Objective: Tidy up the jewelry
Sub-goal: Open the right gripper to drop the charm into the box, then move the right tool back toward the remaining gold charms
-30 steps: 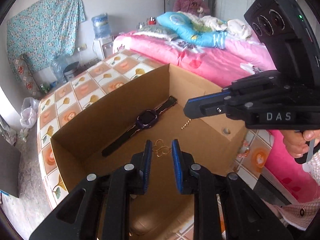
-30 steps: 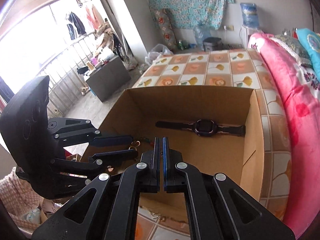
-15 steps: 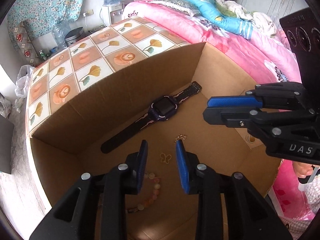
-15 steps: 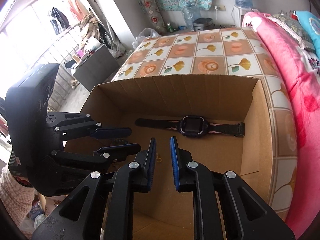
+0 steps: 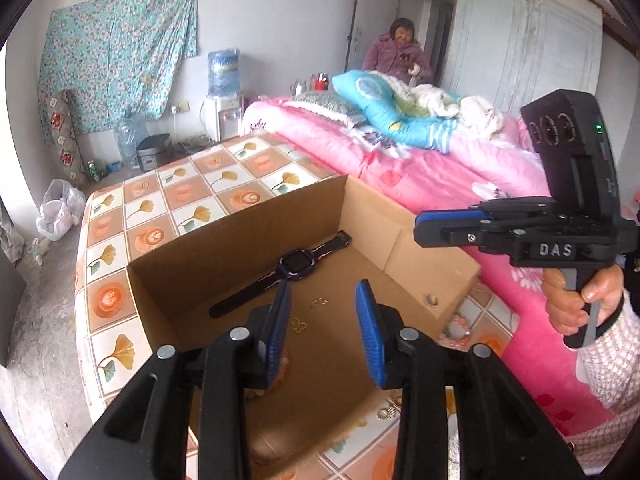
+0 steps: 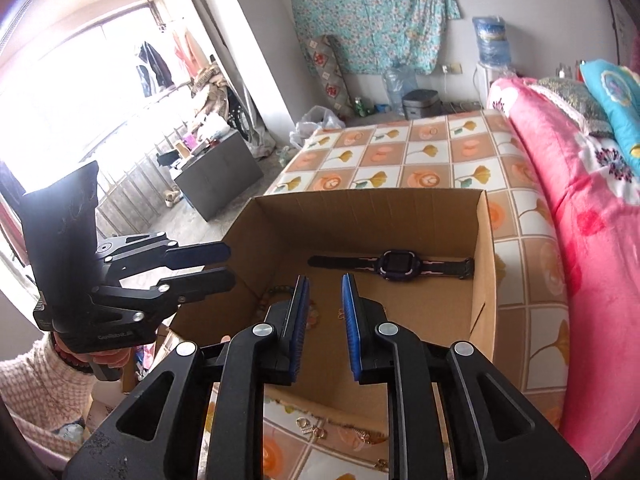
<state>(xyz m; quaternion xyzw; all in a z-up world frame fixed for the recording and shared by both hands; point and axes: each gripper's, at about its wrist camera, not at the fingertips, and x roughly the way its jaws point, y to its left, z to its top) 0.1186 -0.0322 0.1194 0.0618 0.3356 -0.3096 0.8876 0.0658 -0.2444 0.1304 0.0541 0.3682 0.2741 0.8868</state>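
An open cardboard box (image 5: 256,224) (image 6: 482,248) stands on the tiled tabletop. On its floor lie a dark purple watch (image 5: 298,264) (image 6: 394,262), a gold butterfly piece (image 5: 299,326) (image 6: 341,314) and a short gold chain piece (image 5: 318,302). A bead bracelet (image 6: 276,292) shows partly behind my right gripper's finger. My left gripper (image 5: 324,304) (image 6: 230,266) hovers over the box's near side, its jaws opening with nothing between them. My right gripper (image 6: 325,292) (image 5: 418,226) hangs above the box's right side, its jaws also opening and empty.
Small gold pieces (image 6: 312,428) (image 5: 390,406) lie loose on the tabletop in front of the box, and pink beads (image 5: 460,326) sit to its right. A pink bed (image 5: 420,168) runs along the table's right side. A person (image 5: 400,56) sits far back.
Both grippers dipped toward the box floor, then drew back and up above the box. Both pairs of jaws have widened. The gold pieces now lie free on the box floor.
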